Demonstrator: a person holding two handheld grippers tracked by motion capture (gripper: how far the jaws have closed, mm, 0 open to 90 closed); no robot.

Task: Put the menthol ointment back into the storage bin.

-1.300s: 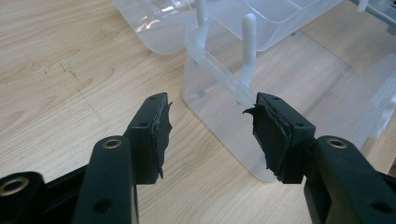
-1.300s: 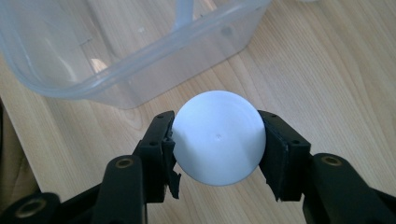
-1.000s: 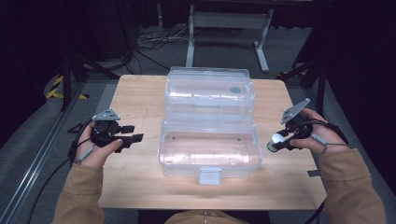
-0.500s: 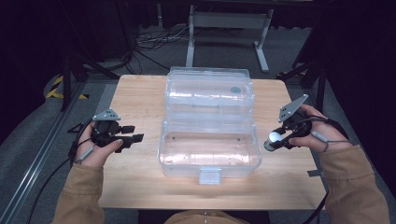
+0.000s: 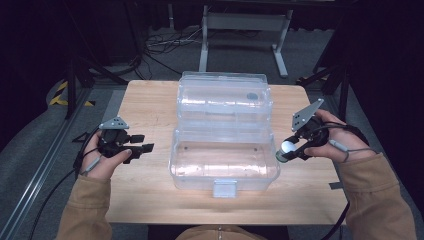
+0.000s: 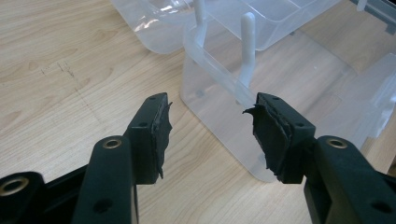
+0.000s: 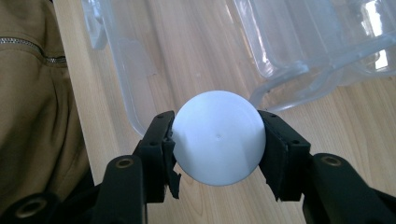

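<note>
A clear plastic box (image 5: 225, 160) lies opened flat in the middle of the wooden table, its lid (image 5: 224, 97) folded back on the far side. My right gripper (image 5: 286, 151) hovers at the box's right edge, shut on a white ball (image 5: 286, 147). In the right gripper view the white ball (image 7: 218, 136) sits squeezed between both pads above the table, with the box wall (image 7: 116, 56) just beyond. My left gripper (image 5: 140, 143) rests left of the box, open. The left gripper view shows its jaws wide apart with nothing between them, pointing at the box's corner (image 6: 219, 88).
The wooden table (image 5: 150, 107) has bare room left and right of the box. A white latch (image 5: 225, 188) sticks out from the box's near wall. Cables and a metal stand (image 5: 240, 30) are on the dark floor beyond the table. Tan sleeves (image 5: 85, 210) come in from below.
My right gripper with the white ball has lifted a little and edged toward the box's right side. The left gripper has stayed where it was.
</note>
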